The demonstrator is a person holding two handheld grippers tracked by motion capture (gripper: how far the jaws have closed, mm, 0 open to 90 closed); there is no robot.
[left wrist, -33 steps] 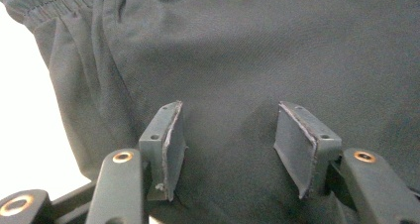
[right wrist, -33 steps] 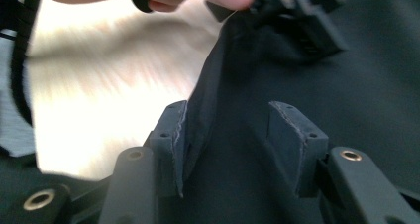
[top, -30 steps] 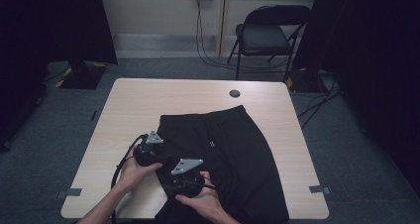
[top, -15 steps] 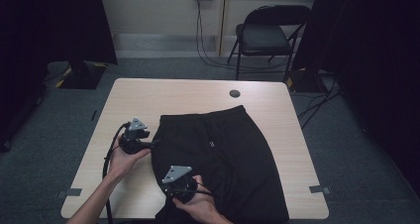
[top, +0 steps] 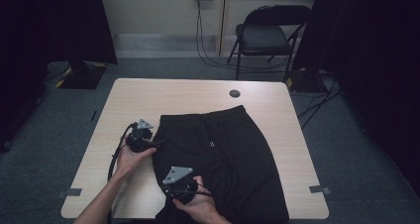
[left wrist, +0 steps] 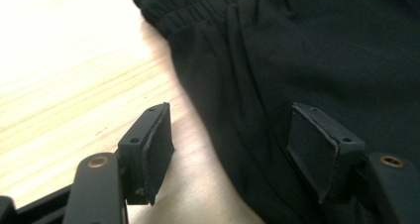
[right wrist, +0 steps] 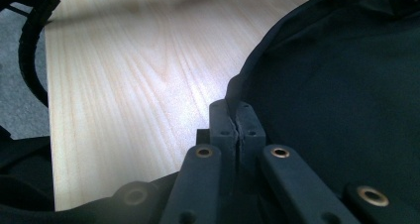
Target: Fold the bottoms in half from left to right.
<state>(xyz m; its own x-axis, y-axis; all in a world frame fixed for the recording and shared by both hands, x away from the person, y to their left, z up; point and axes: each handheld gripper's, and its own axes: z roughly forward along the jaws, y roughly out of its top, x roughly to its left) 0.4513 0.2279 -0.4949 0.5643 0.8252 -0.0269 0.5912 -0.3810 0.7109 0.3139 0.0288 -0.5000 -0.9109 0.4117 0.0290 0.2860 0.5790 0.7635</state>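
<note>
Honestly, my right tongs (right wrist: 236, 116) pinch the black fabric shorts' (top: 223, 154) hem thinly and could slip, while my left tongs (left wrist: 237, 135), their jaws just opening, straddle the side seam and risk scraping the pale wooden worktop (top: 163, 95).

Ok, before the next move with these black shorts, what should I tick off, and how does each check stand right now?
1. Right gripper clamped on the shorts' edge: ok, jaws pressed together at the hem, seen in the right gripper view.
2. Left gripper ready to grab: ok, its jaws have just been opening and straddle the side edge near the waistband, pads not pressing.
3. Cloth actually between the left pads: not ok yet; one pad sits over bare table.
4. Shorts lying flat: ok, spread out in the high view.
5. How many layers the right gripper pinches: cannot tell.
</note>
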